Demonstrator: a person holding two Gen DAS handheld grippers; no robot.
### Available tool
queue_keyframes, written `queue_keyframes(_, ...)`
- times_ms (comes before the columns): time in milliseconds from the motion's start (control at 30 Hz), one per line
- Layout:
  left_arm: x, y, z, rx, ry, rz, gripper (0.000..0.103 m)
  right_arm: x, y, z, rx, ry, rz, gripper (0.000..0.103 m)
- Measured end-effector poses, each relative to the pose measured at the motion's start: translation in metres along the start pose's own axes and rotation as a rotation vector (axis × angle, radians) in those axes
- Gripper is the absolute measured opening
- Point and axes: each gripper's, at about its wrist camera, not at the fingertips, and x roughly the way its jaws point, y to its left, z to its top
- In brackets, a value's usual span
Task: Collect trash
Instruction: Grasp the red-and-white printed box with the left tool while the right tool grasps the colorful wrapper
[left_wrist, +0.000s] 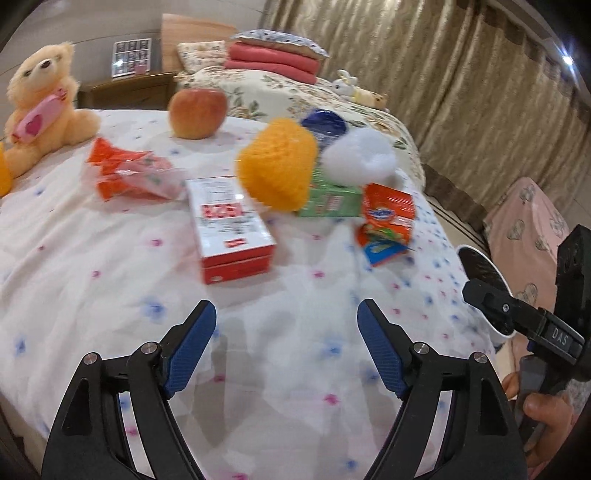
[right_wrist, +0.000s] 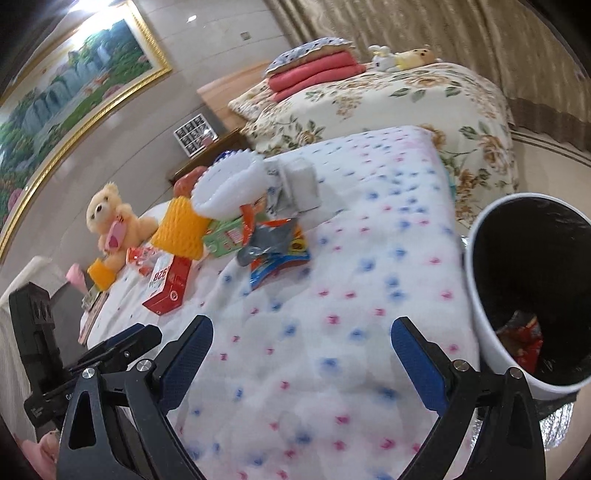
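Trash lies in a heap on the dotted white bedspread (left_wrist: 295, 369): a red-and-white box (left_wrist: 229, 229), an orange foam net (left_wrist: 275, 162), a white foam net (left_wrist: 356, 157), a green box (left_wrist: 332, 201), an orange snack wrapper (left_wrist: 386, 221) and a crumpled red-and-clear wrapper (left_wrist: 133, 173). My left gripper (left_wrist: 286, 310) hangs open over bare bedspread, short of the red-and-white box. My right gripper (right_wrist: 303, 325) is open wide and holds nothing, with the snack wrapper (right_wrist: 277, 243) ahead. The white bin (right_wrist: 528, 280) with a black liner stands just right of it, with a red wrapper (right_wrist: 524, 343) inside.
An apple (left_wrist: 197, 112) and a teddy bear (left_wrist: 40, 107) sit at the far side of the bedspread. A second bed with a floral cover (right_wrist: 406, 107) and folded red blankets (right_wrist: 314, 77) lies behind. Curtains (left_wrist: 461, 74) close off the right. A hand (left_wrist: 546, 417) holds the right gripper's handle.
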Motion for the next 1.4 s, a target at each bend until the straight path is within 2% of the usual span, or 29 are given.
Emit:
queue_keyframes(300, 0.008, 0.017, 0.015, -0.025, 0.003, 0.076, 0.084, 0.032, 0.018, 0.013, -0.048, 0.046, 0.016, 0.098)
queue_keyframes(467, 0.026, 0.021, 0.029, -0.023, 0.025, 0.109, 0.086, 0.049, 0.024, 0.026, -0.080, 0.058, -0.002, 0.098)
queue_keyframes(567, 0.040, 0.027, 0.035, -0.050, 0.072, 0.097, 0.086, 0.062, 0.026, 0.033, -0.092, 0.074, -0.026, 0.098)
queue_keyframes(733, 0.043, 0.031, 0.039, -0.049, 0.064, 0.107, 0.086, 0.077, 0.029, 0.039, -0.102, 0.095, -0.037, 0.098)
queue_keyframes(800, 0.043, 0.030, 0.039, -0.038, 0.067, 0.089, 0.077, 0.078, 0.032, 0.041, -0.111, 0.082, -0.043, 0.096)
queue_keyframes(833, 0.044, 0.029, 0.038, -0.026, 0.072, 0.084, 0.060, 0.078, 0.034, 0.041, -0.121, 0.072, -0.048, 0.094)
queue_keyframes(867, 0.044, 0.027, 0.037, -0.006, 0.074, 0.091, 0.057, 0.078, 0.037, 0.040, -0.133, 0.067, -0.058, 0.082)
queue_keyframes(900, 0.043, 0.027, 0.037, -0.003, 0.072, 0.085, 0.057, 0.079, 0.039, 0.040, -0.141, 0.069, -0.065, 0.063)
queue_keyframes(933, 0.042, 0.028, 0.036, -0.006, 0.069, 0.076, 0.057, 0.081, 0.041, 0.039, -0.144, 0.079, -0.068, 0.055)
queue_keyframes(1067, 0.031, 0.031, 0.029, -0.005, 0.053, 0.069, 0.056, 0.074, 0.039, 0.036, -0.132, 0.060, -0.052, 0.039)
queue_keyframes(1133, 0.025, 0.031, 0.024, 0.003, 0.049, 0.063, 0.056, 0.068, 0.037, 0.033, -0.124, 0.054, -0.043, 0.026)
queue_keyframes(1167, 0.021, 0.030, 0.021, 0.013, 0.047, 0.059, 0.056, 0.064, 0.036, 0.030, -0.117, 0.053, -0.036, 0.014)
queue_keyframes(1200, 0.017, 0.028, 0.018, 0.026, 0.045, 0.054, 0.056, 0.061, 0.034, 0.027, -0.110, 0.053, -0.036, 0.010)
queue_keyframes(1400, -0.001, 0.018, 0.002, 0.060, 0.039, 0.023, 0.056, 0.040, 0.027, 0.013, -0.073, 0.038, -0.008, 0.003)
